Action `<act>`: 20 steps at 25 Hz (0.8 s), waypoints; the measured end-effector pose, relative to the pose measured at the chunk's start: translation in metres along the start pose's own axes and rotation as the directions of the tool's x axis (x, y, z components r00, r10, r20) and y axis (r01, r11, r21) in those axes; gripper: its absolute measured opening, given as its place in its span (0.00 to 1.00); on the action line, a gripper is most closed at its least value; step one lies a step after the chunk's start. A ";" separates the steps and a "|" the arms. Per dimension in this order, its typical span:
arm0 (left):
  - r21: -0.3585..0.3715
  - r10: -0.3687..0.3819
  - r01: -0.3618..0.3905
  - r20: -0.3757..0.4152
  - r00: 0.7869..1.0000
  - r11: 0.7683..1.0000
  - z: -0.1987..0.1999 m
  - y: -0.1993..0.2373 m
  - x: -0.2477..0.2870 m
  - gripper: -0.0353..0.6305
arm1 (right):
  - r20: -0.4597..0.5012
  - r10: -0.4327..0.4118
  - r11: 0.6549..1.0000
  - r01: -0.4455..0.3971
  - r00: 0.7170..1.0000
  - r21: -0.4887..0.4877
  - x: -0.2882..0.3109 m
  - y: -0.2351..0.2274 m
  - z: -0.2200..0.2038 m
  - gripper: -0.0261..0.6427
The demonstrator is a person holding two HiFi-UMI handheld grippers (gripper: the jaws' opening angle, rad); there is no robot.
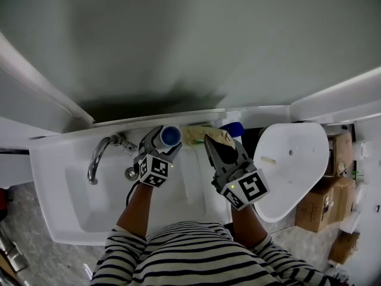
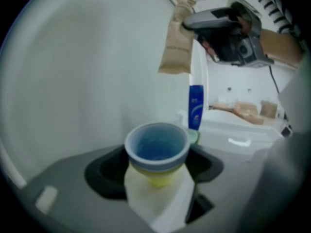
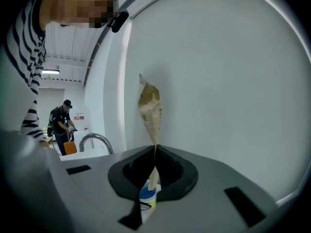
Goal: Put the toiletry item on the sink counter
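L gripper (image 2: 158, 178) grasps blue-rimmed cup (image 2: 157, 149) just right of faucet (image 1: 101, 154), over sink counter (image 1: 59, 154). R gripper (image 3: 153, 176), farther right, is clenched on brown paper pouch (image 3: 149, 108). Blue shampoo bottle (image 2: 196, 106) stands rightmost.

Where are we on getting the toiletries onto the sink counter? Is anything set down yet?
Already there: only the blue bottle stands on the sink counter, at its back ledge. In hand: the left tongs grip the blue-rimmed cup by that ledge, and the right tongs are shut on the brown pouch, held up in the air. Left to do: set both down and release.
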State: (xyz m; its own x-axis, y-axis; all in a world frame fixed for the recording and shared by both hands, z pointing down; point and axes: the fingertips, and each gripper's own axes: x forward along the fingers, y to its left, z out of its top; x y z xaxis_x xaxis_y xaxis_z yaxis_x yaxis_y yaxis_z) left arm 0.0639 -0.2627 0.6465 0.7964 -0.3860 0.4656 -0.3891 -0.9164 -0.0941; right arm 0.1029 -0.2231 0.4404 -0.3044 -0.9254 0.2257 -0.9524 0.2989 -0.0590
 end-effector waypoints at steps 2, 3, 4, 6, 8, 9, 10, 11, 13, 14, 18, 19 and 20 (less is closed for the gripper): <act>-0.004 0.001 -0.001 0.006 1.000 1.000 0.001 0.000 0.000 0.59 | 0.000 0.000 1.000 0.000 1.000 -0.004 -0.001 0.000 0.001 0.05; -0.002 0.000 0.000 0.008 1.000 1.000 0.001 0.001 0.001 0.60 | 0.001 0.000 1.000 0.000 1.000 -0.006 -0.001 0.001 0.002 0.05; 0.001 -0.003 0.003 0.008 1.000 1.000 0.001 0.001 0.002 0.60 | 0.001 -0.001 1.000 0.001 1.000 -0.007 -0.001 0.000 0.002 0.05; 0.005 -0.006 0.006 0.010 1.000 1.000 0.001 0.002 0.002 0.60 | 0.001 -0.004 1.000 0.004 1.000 -0.006 -0.001 0.000 0.002 0.05; 0.003 -0.003 0.003 0.014 1.000 1.000 0.001 0.002 0.003 0.60 | 0.001 -0.002 1.000 0.002 1.000 -0.006 -0.001 0.000 0.003 0.05; 0.004 -0.002 0.002 0.015 1.000 1.000 0.001 0.002 0.003 0.60 | 0.003 -0.001 1.000 0.001 1.000 -0.007 -0.001 0.000 0.003 0.05; 0.006 -0.001 0.001 0.016 1.000 1.000 0.001 0.002 0.003 0.61 | 0.004 -0.001 1.000 0.001 1.000 -0.007 -0.001 0.000 0.003 0.05; 0.009 0.000 0.000 0.015 1.000 1.000 0.000 0.002 0.003 0.61 | 0.005 -0.001 1.000 0.001 1.000 -0.006 -0.001 0.000 0.003 0.05; 0.012 0.004 -0.004 0.014 1.000 1.000 0.000 0.003 0.003 0.61 | 0.006 0.003 1.000 -0.003 1.000 -0.006 -0.001 0.001 0.004 0.05; 0.013 0.007 -0.007 0.014 1.000 1.000 0.000 0.003 0.002 0.61 | 0.007 0.005 1.000 -0.005 1.000 -0.006 -0.001 0.001 0.004 0.05; 0.013 0.004 -0.004 0.030 1.000 1.000 0.003 0.003 -0.001 0.65 | 0.011 0.005 1.000 -0.005 1.000 -0.001 -0.002 0.001 0.004 0.05; 0.011 0.004 -0.004 0.036 0.999 1.000 0.004 0.004 -0.002 0.65 | 0.012 0.004 1.000 -0.004 1.000 0.001 -0.002 0.001 0.004 0.05; 0.009 0.004 -0.005 0.041 0.999 1.000 0.005 0.004 -0.004 0.65 | 0.013 0.004 1.000 -0.004 1.000 0.001 -0.003 0.002 0.005 0.05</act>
State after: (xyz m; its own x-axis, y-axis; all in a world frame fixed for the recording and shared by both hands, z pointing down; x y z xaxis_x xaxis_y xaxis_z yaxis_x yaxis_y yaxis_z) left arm 0.0613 -0.2649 0.6401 0.8129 -0.3938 0.4292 -0.3886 -0.9155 -0.1040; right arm 0.1020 -0.2210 0.4352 -0.3085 -0.9271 0.2129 -0.9512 0.3026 -0.0609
